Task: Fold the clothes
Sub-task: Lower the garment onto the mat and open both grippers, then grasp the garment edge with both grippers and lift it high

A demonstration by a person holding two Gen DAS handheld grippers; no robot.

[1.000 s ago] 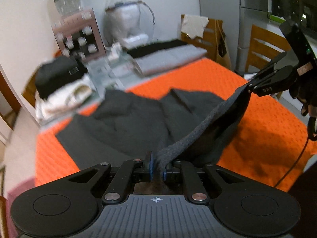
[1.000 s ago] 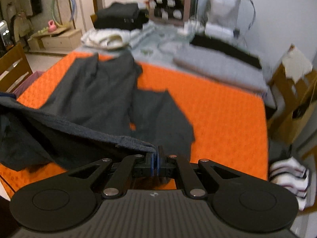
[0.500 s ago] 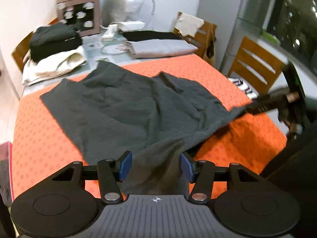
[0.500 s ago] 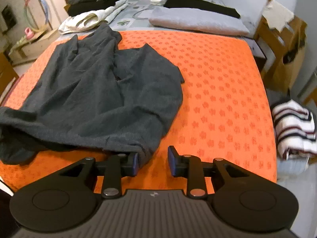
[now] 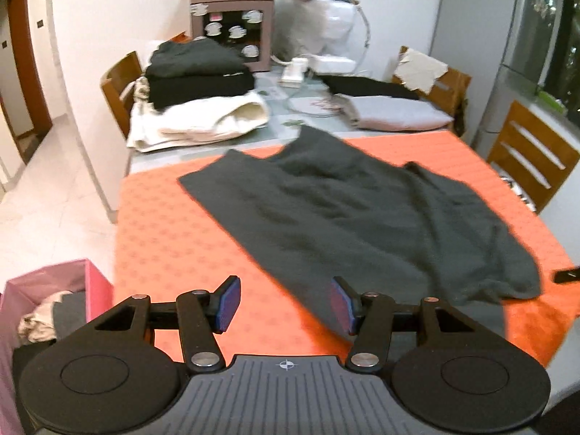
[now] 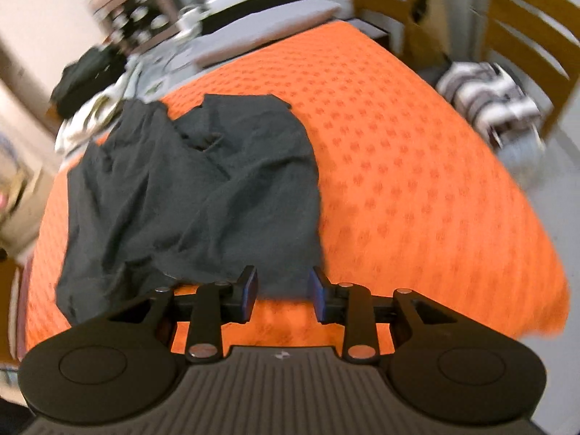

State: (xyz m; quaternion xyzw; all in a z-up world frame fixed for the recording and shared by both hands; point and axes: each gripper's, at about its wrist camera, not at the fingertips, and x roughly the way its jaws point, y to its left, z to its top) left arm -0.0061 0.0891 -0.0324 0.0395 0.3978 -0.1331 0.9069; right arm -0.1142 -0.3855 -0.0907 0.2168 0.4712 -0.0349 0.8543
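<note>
**Both tools wide, dark garment flat on the orange cover**

Left tool hangs over the near edge of the worktop, blue pads spread wide, nothing between them. The dark grey garment lies spread and rumpled on the orange cover, its near corner reaching down beside the left tool's right-hand pad. Over on the other side, the right tool is also gaping, empty, its pads just above the garment's near hem. At the far end sit stacked folded clothes and a grey folded piece. A pink basket stands on the floor to the left; a striped bundle rests on a chair to the right.
</note>
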